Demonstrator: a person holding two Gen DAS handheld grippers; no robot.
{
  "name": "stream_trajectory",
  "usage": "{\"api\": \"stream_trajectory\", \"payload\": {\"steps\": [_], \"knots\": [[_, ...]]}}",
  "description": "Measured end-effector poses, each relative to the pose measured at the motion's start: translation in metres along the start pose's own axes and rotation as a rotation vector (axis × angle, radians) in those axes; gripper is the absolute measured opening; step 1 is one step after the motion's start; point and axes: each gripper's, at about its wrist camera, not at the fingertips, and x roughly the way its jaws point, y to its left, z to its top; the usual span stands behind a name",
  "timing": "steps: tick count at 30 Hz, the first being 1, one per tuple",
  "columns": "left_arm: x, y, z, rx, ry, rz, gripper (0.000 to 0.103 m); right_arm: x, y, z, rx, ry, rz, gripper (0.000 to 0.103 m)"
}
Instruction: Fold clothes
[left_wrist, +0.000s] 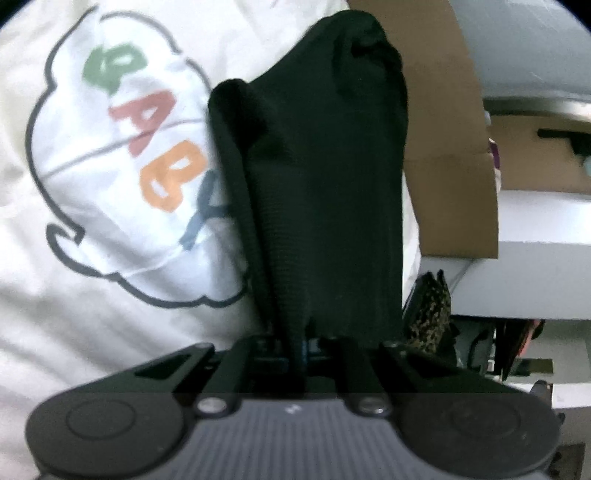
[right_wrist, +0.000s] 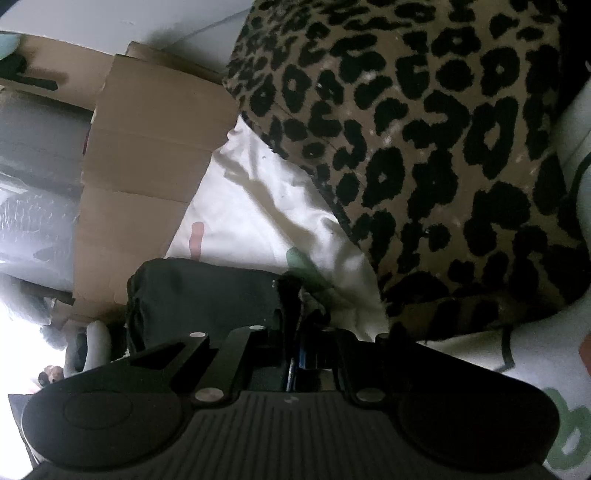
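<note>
left gripper (left_wrist: 295, 350): jaws closed on an edge of the black garment (left_wrist: 321, 177). the cloth runs up and away from the pinch as a long, creased panel and hides most of the view ahead. the grip point itself sits deep between the fingers, so how much cloth is caught cannot be told.

right gripper (right_wrist: 295, 354): jaws drawn together, with a dark fold of the same black garment (right_wrist: 199, 299) pinched between them. the bulk of that cloth lies bunched just to the left of the fingers in the right wrist view.

surroundings: the black garment rests over a white printed sheet (left_wrist: 110, 155) with coloured letters inside a cloud outline. a leopard-print cloth (right_wrist: 424, 147) lies beside it, overlapping the white sheet on the right-hand side. a cardboard box (right_wrist: 147, 166) stands at the edge of the work area, close to the black cloth.

step in hand: judged as the pick-up phase of a fold. both tools hold the black garment at separate points; no finished crease is visible.

next move, judged: raise both held points together, keep the cloth taut between them, clear the cardboard flap, then carry the held edge across and lay it flat. uneven tension would twist the panel.
</note>
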Motion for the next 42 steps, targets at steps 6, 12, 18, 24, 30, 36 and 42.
{"api": "stream_trajectory", "payload": {"steps": [6,12,18,24,30,36,42], "knots": [[-0.011,-0.033,0.007,0.051,-0.001,0.067,0.004,-0.016,0.014,-0.008,-0.01,0.018,0.009,0.005],[-0.036,-0.046,0.018,0.13,0.021,0.151,0.004,-0.033,0.022,-0.025,-0.044,0.065,0.011,0.005],[-0.038,-0.067,0.026,0.156,0.021,0.199,0.004,-0.053,0.029,-0.043,-0.069,0.11,0.038,0.005],[-0.067,-0.057,0.021,0.146,0.036,0.235,0.004,-0.073,0.031,-0.059,-0.074,0.135,0.046,0.004],[-0.077,-0.045,0.003,0.106,0.066,0.269,0.004,-0.094,0.025,-0.072,-0.076,0.147,0.034,0.004],[-0.084,-0.031,-0.008,0.092,0.098,0.307,0.004,-0.113,0.009,-0.089,-0.05,0.167,0.021,0.004],[-0.081,-0.009,-0.01,0.08,0.125,0.342,0.005,-0.115,-0.01,-0.108,-0.055,0.196,0.001,0.004]]}}
